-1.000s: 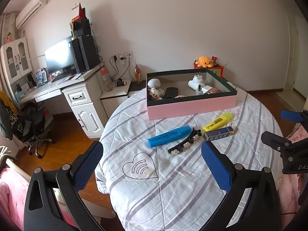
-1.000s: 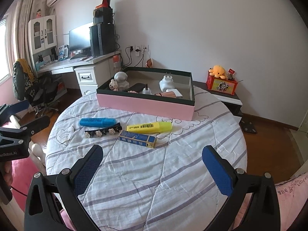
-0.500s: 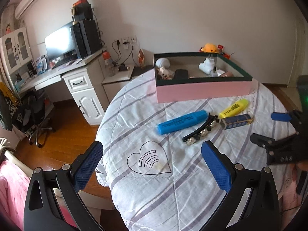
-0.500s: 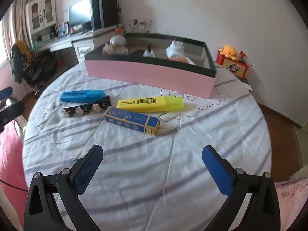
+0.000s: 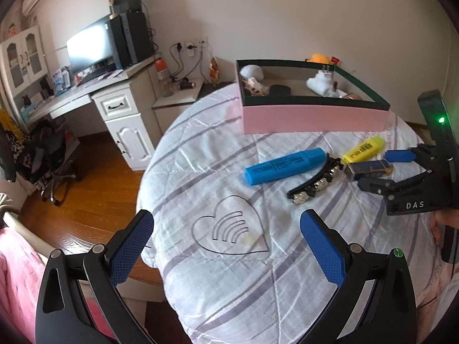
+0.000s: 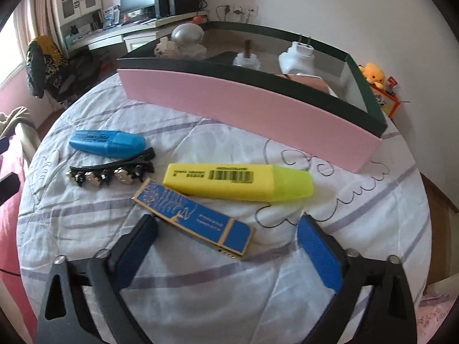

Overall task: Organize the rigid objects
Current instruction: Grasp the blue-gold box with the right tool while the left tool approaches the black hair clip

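Blue slim box with gold edging lies flat on the striped white quilt that covers the round table, near the table's middle and in front of the pink tray. In the right wrist view it sits between the two blue pads of the right gripper, lying slantwise across the gap. The left pad is just beside the box's near edge; the right pad stands clear of it. Jaws are closing, with the box between them but not yet pinched.

Yellow highlighter lies just behind the box, touching or nearly touching its far corner; which one cannot be told. Black hair clip with pale stones lies to the left of the box, and the blue highlighter lies just beyond the clip.

Pink tray with a dark green rim stands at the far side of the table. It holds a white plug adapter, a small bottle, a rounded grey item and other small pieces too blurred to name.

Left gripper hangs above the quilt's heart pattern, jaws spread wide and nothing between them. From this view the right gripper reaches in from the right edge over the box
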Available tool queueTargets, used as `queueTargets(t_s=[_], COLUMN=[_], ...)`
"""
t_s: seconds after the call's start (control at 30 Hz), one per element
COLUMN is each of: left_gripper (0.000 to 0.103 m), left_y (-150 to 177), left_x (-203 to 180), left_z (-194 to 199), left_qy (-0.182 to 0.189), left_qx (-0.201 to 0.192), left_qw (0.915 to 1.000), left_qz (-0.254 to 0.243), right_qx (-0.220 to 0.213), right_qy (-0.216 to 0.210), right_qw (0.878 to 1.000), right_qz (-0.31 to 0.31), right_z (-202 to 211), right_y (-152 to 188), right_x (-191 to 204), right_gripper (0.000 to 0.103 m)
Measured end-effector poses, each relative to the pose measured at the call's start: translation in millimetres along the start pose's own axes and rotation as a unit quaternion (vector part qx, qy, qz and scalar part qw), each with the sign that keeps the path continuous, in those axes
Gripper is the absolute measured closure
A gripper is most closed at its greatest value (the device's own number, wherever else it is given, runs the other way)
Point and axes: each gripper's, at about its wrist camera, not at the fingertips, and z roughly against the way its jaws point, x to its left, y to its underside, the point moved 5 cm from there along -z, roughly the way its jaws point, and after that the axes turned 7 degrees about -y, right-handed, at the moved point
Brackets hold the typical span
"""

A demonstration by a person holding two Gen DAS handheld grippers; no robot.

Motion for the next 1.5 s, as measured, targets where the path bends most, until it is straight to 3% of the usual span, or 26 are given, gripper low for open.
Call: queueTargets(t_s=[0.03,0.1,0.33,0.57,0.7,0.8,0.87,0.93,1.13,1.37,1.5], left_gripper=[0.000,0.000,0.000,0.000,0.001,0.022,0.026,0.046,0.077,0.080,0.080], left_y=[0.8,3.3,4.4,-4.8,-9.4,-12.3,-12.4,-13.9,-18.8,-10.8,1.5], left_x=[-2.6,-8.3,-37.5,-77.3,-96.6,-105.6,-108.6,-107.7,-107.5,-108.2,-100.0], left_z=[-0.8,-3.0,-3.8,-20.0,-32.0,-39.2,-44.0,-46.2,-49.8,-39.9,-27.9], left_qy=[0.005,0.011,0.052,0.083,0.112,0.149,0.170,0.146,0.131,0.118,0.113], left_qx=[0.001,0.007,0.007,0.018,0.029,0.035,0.041,0.034,0.032,0.031,0.039], left_qw=[1.0000,0.9998,0.9977,0.9943,0.9909,0.9866,0.9833,0.9873,0.9888,0.9895,0.9904], left_qz=[-0.003,-0.012,-0.042,-0.065,-0.067,-0.057,-0.051,-0.054,-0.064,-0.078,-0.071], right_qx=[-0.005,-0.009,-0.022,-0.035,-0.048,-0.055,-0.064,-0.067,-0.066,-0.076,-0.071], right_qy=[-0.011,-0.018,-0.034,0.005,-0.010,-0.010,-0.011,-0.012,-0.001,0.009,-0.001], right_qw=[1.000,1.000,0.999,0.997,0.995,0.995,0.994,0.994,0.995,0.994,0.994], right_qz=[0.001,0.004,-0.010,-0.066,-0.086,-0.086,-0.085,-0.086,-0.079,-0.077,-0.078], right_z=[2.4,5.9,23.5,49.7,51.8,50.4,48.9,48.3,46.3,41.1,42.1], right_y=[1.1,2.5,18.9,52.8,58.8,56.8,55.7,54.8,50.3,41.6,45.7], right_x=[2.3,4.8,7.1,-12.5,-20.0,-21.1,-22.0,-23.0,-23.5,-25.3,-13.8], right_gripper=[0.037,0.051,0.077,0.079,0.079,0.079,0.079,0.079,0.078,0.072,0.081])
